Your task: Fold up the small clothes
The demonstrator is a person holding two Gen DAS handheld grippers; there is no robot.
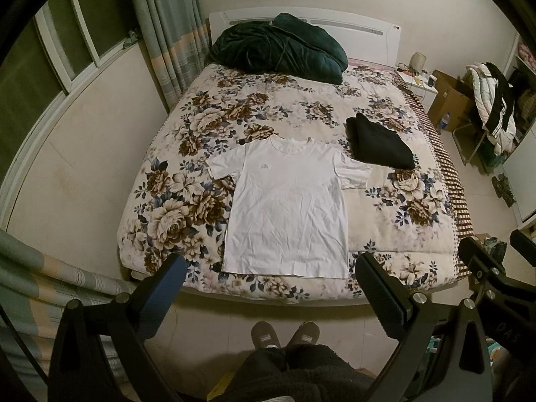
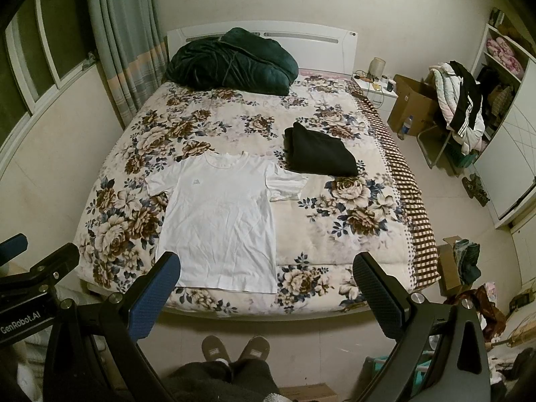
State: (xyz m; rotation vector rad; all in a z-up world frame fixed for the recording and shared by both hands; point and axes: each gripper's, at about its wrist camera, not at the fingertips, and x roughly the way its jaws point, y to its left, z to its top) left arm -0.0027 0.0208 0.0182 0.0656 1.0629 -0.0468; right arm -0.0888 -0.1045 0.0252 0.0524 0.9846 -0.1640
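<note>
A white T-shirt (image 1: 288,207) lies spread flat, front up, on the floral bed cover (image 1: 174,181), hem toward me and collar away. It also shows in the right wrist view (image 2: 217,221). A folded black garment (image 1: 380,142) lies to its right, also in the right wrist view (image 2: 318,152). My left gripper (image 1: 271,278) is open and empty, held in the air before the bed's foot, near the shirt's hem. My right gripper (image 2: 266,278) is open and empty at the same height; it shows at the right edge of the left wrist view (image 1: 485,251).
A dark green blanket (image 1: 278,47) is heaped at the headboard. Curtains (image 1: 164,30) hang at the left. A nightstand (image 2: 375,87), cardboard boxes (image 2: 412,104), a chair piled with clothes (image 2: 459,107) and a wardrobe (image 2: 509,154) stand to the right. My slippered feet (image 2: 234,348) are on the floor.
</note>
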